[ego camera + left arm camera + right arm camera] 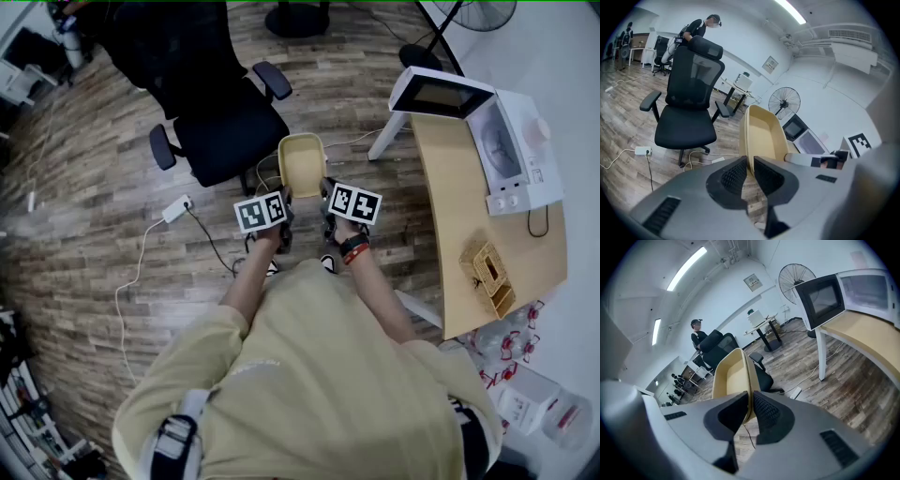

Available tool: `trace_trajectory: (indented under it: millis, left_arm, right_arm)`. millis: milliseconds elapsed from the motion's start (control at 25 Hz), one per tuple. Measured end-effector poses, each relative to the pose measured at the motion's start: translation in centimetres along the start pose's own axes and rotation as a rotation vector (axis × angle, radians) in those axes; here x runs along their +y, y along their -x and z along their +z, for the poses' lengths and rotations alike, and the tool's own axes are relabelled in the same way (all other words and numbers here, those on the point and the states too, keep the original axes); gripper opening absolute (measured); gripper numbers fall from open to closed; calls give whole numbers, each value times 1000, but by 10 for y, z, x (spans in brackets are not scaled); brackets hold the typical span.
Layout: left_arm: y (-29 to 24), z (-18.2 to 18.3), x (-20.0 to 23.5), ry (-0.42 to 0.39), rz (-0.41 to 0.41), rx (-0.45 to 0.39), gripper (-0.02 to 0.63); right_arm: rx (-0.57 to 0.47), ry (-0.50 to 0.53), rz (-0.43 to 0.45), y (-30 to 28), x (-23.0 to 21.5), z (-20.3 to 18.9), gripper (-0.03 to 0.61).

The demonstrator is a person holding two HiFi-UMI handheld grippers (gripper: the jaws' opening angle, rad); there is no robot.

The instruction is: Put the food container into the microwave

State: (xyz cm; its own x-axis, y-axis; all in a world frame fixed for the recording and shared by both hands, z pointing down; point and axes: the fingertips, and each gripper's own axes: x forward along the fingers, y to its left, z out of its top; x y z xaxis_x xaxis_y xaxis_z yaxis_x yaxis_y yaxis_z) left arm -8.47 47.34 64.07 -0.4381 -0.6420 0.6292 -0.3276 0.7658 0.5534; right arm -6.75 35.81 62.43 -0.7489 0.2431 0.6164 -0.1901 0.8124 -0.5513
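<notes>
Roughly midway: gripping the food container (302, 164) at frame centre, left hand-held gripper (284, 197) and right hand-held gripper (326, 193) each squeezed onto its thin rim, well apart from the open microwave (502, 141) on the upper-right worktop (459, 225), with placing inside left to do.

Pale yellow food container (303, 167) (empty, lidless) above the floor (112, 187); white microwave (514, 150) well apart, door open.
</notes>
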Motion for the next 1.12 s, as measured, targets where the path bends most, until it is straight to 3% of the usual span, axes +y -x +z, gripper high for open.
trace_trajectory:
  millis: [440, 800, 1120]
  left_arm:
    - [-40, -24, -69, -49, -36, 46, 60]
    - [-82, -46, -151, -152, -111, 102, 60]
    - [-120, -54, -205, -219, -206, 172, 60]
  right_arm:
    - [-50, -95, -29, 45, -73, 15, 57]
    - [-146, -266, -83, 94, -156, 27, 57]
    - [-217, -351, -173, 127, -205, 40, 57]
